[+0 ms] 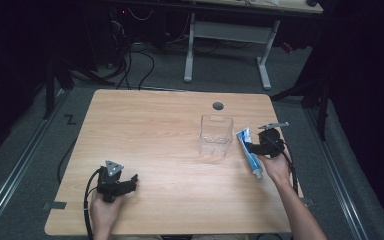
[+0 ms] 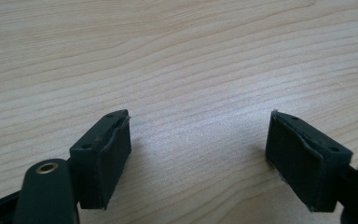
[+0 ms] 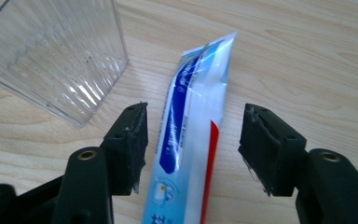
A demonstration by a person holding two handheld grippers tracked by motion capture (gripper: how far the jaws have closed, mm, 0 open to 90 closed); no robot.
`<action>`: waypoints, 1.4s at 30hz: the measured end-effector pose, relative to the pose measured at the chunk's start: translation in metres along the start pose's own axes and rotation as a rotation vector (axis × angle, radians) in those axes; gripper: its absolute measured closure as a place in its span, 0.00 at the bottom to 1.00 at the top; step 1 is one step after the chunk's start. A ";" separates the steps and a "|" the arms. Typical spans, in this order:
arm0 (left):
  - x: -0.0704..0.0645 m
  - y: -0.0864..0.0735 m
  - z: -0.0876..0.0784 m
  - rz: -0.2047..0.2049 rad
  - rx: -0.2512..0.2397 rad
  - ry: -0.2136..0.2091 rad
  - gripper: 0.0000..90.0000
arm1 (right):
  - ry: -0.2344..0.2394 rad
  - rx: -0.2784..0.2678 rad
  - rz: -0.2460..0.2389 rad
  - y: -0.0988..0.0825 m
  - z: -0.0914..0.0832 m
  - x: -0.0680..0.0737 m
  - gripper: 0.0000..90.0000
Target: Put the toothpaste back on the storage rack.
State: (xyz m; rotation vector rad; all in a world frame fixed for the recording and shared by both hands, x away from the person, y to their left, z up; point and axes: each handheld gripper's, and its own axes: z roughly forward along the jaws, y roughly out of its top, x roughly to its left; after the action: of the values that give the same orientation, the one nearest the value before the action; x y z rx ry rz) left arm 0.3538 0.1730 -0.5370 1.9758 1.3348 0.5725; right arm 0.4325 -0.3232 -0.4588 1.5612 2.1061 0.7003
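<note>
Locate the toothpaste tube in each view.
High view: tube lies right of centre, beside the clear box, at the right gripper.
Left gripper view: bare tabletop between the jaws.
Right gripper view: tube lies between the open jaws.
Shared landmark: clear box.

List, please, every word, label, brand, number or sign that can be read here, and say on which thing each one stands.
Nothing can be read with certainty.
Toothpaste tube: white print on the blue band, too blurred to read; one character at the bottom edge is cut off, so I cannot tell what it says.
Clear plastic container: no text.
Table: no text.
Left hand-held gripper and right hand-held gripper: no legible marking.
</note>
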 end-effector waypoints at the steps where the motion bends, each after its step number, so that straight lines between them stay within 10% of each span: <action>1: 0.000 0.000 0.000 0.000 0.000 0.000 0.25 | 0.002 0.000 -0.003 0.001 0.001 0.001 0.47; 23: 0.000 0.000 0.000 -0.001 0.000 -0.001 0.25 | -0.055 0.144 -0.066 0.021 0.051 0.019 0.57; 42: 0.000 0.000 0.000 0.004 0.001 -0.003 0.25 | -0.067 0.235 -0.044 0.031 0.061 0.004 0.66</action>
State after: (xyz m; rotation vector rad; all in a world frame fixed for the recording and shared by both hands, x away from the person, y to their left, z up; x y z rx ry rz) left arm 0.3536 0.1729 -0.5369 1.9796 1.3301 0.5702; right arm 0.4915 -0.3035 -0.4875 1.6270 2.2302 0.3911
